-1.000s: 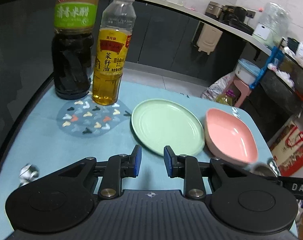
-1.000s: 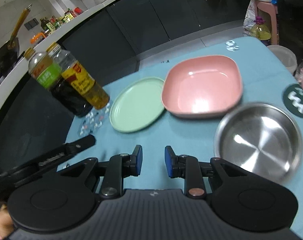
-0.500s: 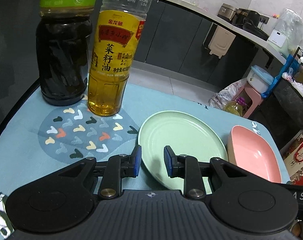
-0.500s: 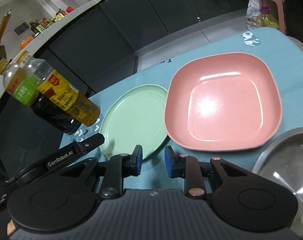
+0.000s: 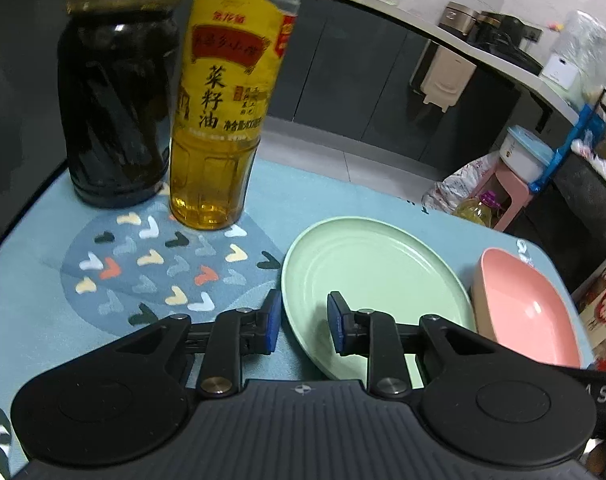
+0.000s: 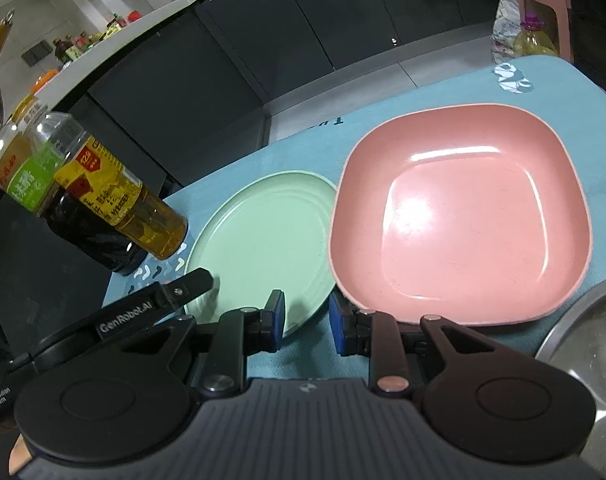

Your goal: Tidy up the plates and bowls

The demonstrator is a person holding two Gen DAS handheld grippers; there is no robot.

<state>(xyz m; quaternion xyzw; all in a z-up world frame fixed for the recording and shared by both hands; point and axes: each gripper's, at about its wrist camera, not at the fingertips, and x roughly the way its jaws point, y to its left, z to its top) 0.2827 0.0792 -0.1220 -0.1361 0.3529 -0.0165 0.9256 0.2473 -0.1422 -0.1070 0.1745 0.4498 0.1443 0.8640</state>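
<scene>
Both grippers have come forward and down since the earlier frames: the dishes now loom larger, and the steel bowl (image 6: 587,364) has slid to the right edge of the right view. Both sets of jaws have just been closing a little.

Blue mat (image 5: 43,280) covers the table. Far left: dark bottle (image 5: 115,96) and oil bottle (image 5: 219,120), side by side. Centre: round green plate (image 5: 375,272). Right of it, rims all but touching: square pink bowl (image 6: 459,216). Near right: steel bowl, just beside the pink one.

Left gripper (image 5: 303,322): fingers a narrow gap apart, nothing clamped. The plate's near-left rim runs up between them, left pad outside it, right pad over the plate floor. Whether a pad touches, cannot tell.

Right gripper (image 6: 305,322): same narrow gap. Left pad over the plate's near-right edge, right pad at the bowl's near-left corner; bare mat shows between. Neither rim is gripped.

Likely step: take the plate by its near rim, probably to stack it.

To do it well:
- Seat the rim fully between the pads before closing; it is thin and slick.
- Lift level, slowly.
- Keep clear of the bottles.
- Keep the right gripper from nudging the bowl.
</scene>
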